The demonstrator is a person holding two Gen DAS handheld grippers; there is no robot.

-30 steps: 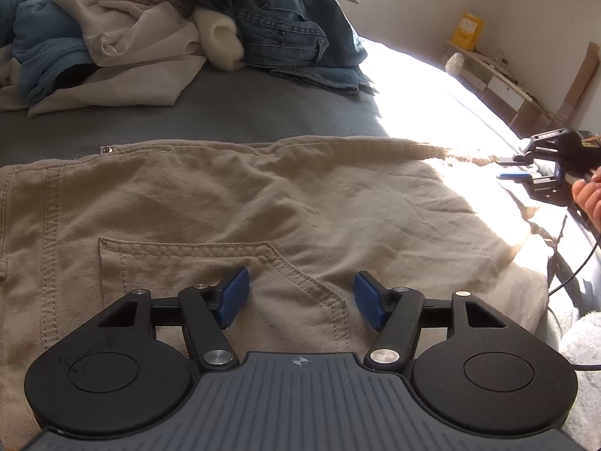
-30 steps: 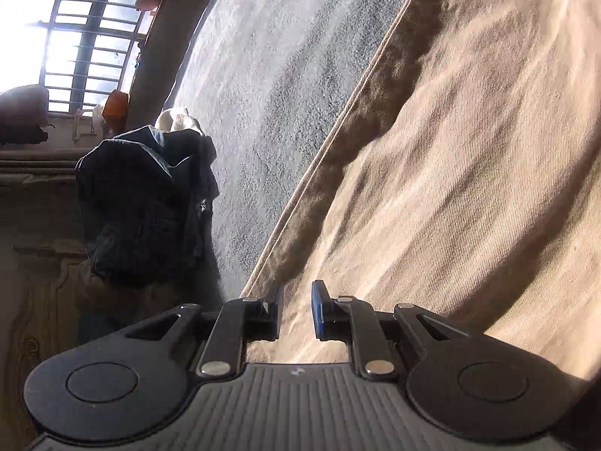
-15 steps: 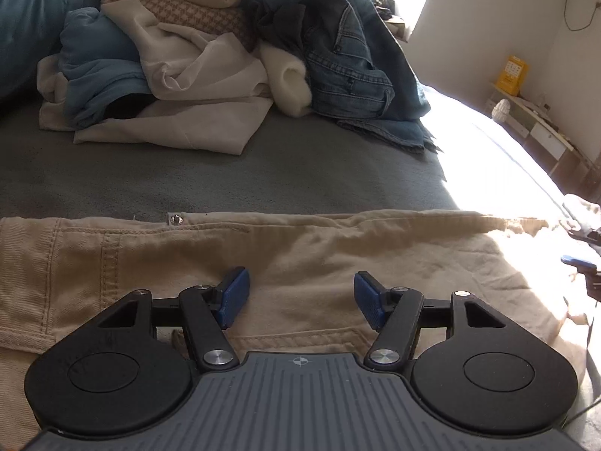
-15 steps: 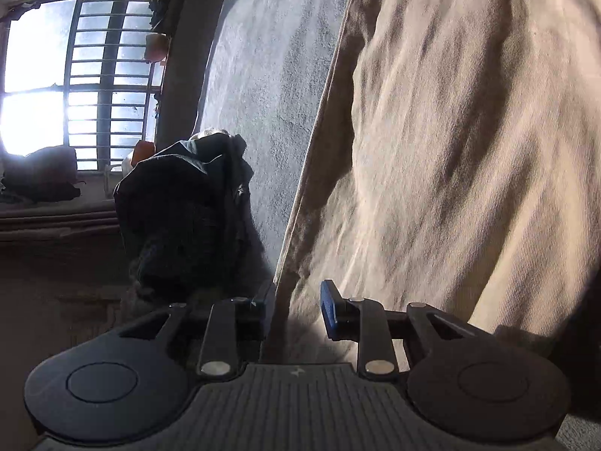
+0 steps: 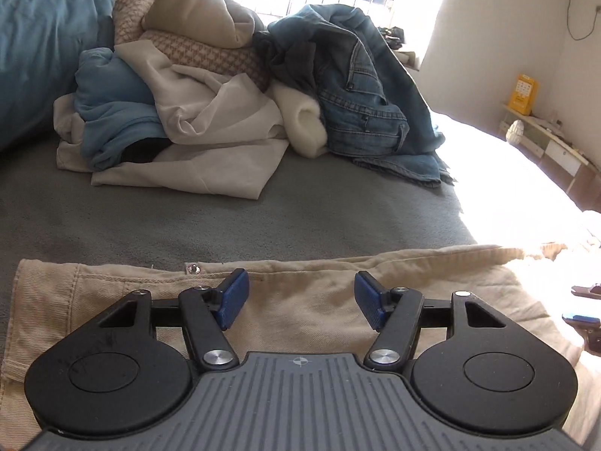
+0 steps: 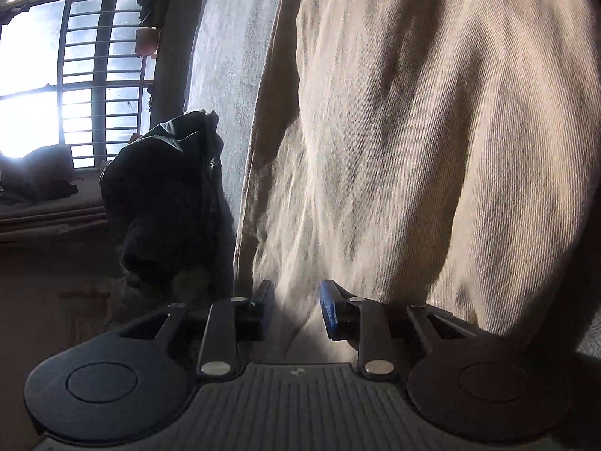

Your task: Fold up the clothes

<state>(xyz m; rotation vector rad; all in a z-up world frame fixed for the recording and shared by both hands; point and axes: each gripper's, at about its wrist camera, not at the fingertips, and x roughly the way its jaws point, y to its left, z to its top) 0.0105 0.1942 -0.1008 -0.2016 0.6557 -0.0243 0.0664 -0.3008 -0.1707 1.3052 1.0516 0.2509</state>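
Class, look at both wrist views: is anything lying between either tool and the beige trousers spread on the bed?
Nothing visible does. The left tool hovers open directly over the beige trousers, and the right tool sits open at their edge. The clothes pile lies farther back on the grey bedcover, apart from them.

Two hand-held grippers: the left hand-held gripper (image 5: pixel 298 298) and the right hand-held gripper (image 6: pixel 293 310). One beige pair of trousers (image 5: pixel 308 300) lies spread. One heap of clothes (image 5: pixel 240 86) sits on one bed (image 5: pixel 225 221). One yellow box (image 5: pixel 522 94).
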